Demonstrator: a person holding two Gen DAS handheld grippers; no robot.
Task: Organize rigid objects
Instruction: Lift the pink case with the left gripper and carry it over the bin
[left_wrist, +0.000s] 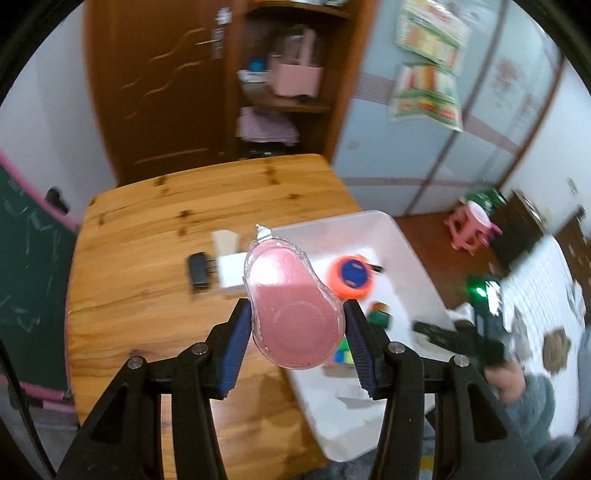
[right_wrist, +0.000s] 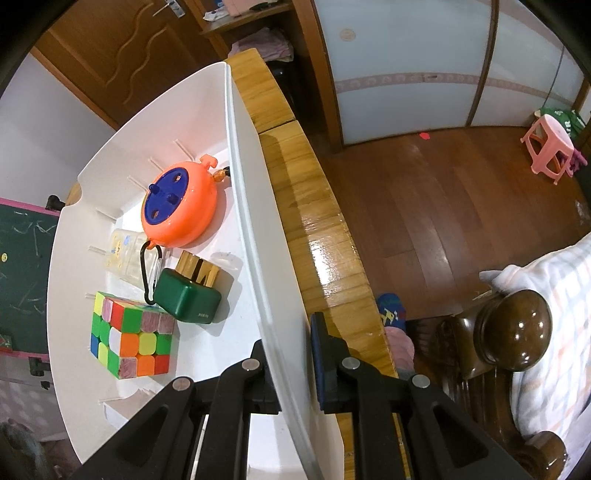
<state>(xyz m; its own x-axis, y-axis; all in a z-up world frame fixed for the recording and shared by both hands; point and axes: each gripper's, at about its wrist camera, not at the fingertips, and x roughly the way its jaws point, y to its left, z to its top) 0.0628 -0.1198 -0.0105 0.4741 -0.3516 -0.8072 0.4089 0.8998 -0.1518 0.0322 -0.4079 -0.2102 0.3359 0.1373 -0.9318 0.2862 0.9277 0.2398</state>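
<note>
My left gripper (left_wrist: 296, 306) is shut on a clear pink teardrop-shaped tape dispenser (left_wrist: 291, 314), lifted above the wooden table (left_wrist: 147, 295) beside the white bin (left_wrist: 369, 225). On the table behind it lie a black oblong item (left_wrist: 199, 271) and a white box (left_wrist: 231, 275). My right gripper (right_wrist: 288, 332) is shut on the white bin's side wall (right_wrist: 251, 184), one finger inside and one outside. The bin holds an orange and blue reel (right_wrist: 177, 206), a green case (right_wrist: 186, 299), a colour cube (right_wrist: 133, 339), a clear box (right_wrist: 125, 254) and a black carabiner (right_wrist: 151, 273).
The table's right edge (right_wrist: 325, 240) drops to a wooden floor with a pink stool (right_wrist: 550, 151). A dark bedpost (right_wrist: 513, 328) and bedding stand at the right. A green chalkboard (left_wrist: 26, 288) is left of the table, a shelf and door behind it.
</note>
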